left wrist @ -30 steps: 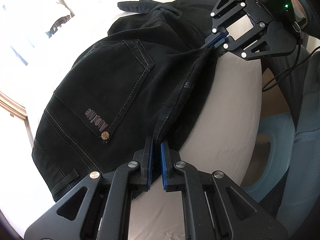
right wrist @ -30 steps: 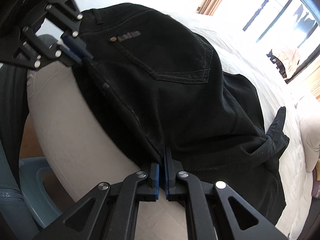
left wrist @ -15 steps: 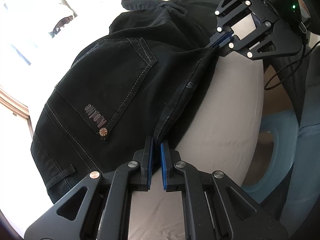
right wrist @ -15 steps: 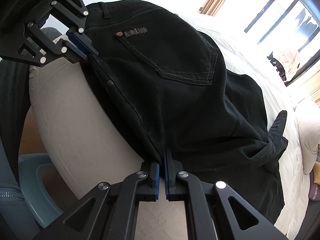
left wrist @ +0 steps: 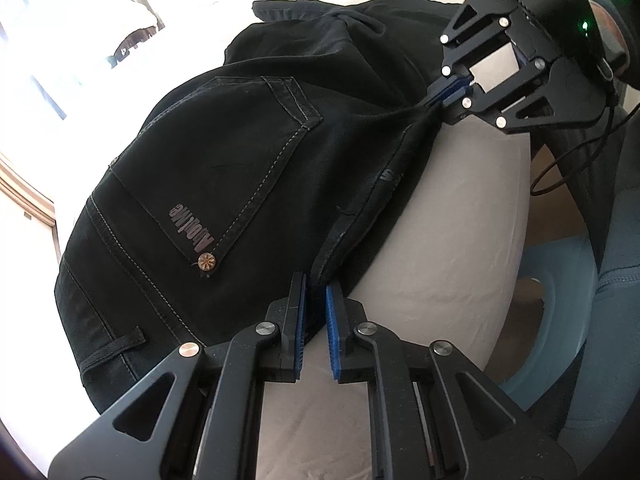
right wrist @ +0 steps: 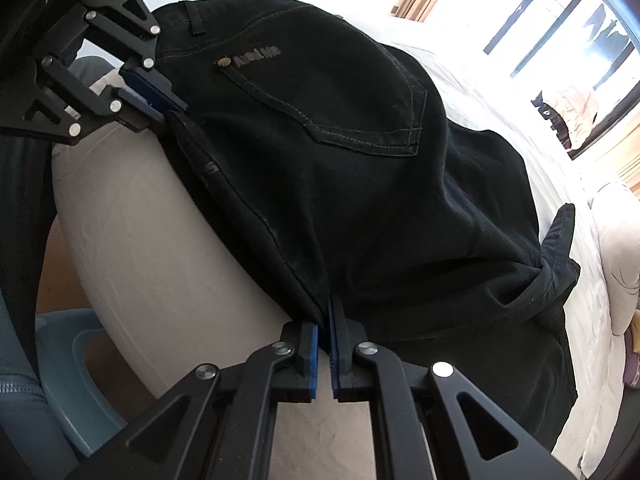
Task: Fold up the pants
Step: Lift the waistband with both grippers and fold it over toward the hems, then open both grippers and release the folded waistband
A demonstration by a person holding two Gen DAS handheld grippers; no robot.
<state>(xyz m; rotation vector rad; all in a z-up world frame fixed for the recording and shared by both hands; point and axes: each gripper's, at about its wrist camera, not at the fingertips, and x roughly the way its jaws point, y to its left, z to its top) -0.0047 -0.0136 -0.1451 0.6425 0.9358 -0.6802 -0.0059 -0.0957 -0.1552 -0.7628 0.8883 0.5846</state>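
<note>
Black denim pants [left wrist: 240, 160] lie back-pocket up on a grey bed sheet [left wrist: 440, 260]. My left gripper [left wrist: 316, 280] has the side seam near the waistband between its blue pads. Its jaws are opening slightly, with the cloth still pinched at the tips. My right gripper [left wrist: 434, 100] is shut on the same seam farther down the leg, and the edge is stretched between the two. In the right wrist view the right gripper [right wrist: 325, 312] clamps the seam of the pants [right wrist: 340, 160], and the left gripper [right wrist: 172, 106] shows at the upper left.
The bed edge drops off beside the seam. Below it stand a light blue plastic stool [left wrist: 560, 300] and a person's leg in grey-blue trousers [left wrist: 616, 240]. A pale pillow [right wrist: 616, 240] lies at the far right, and a bright window [right wrist: 560, 20] is behind.
The gap between the left gripper's pads has widened a little. Both grippers have kept their places on the seam, and the pants have barely shifted.
</note>
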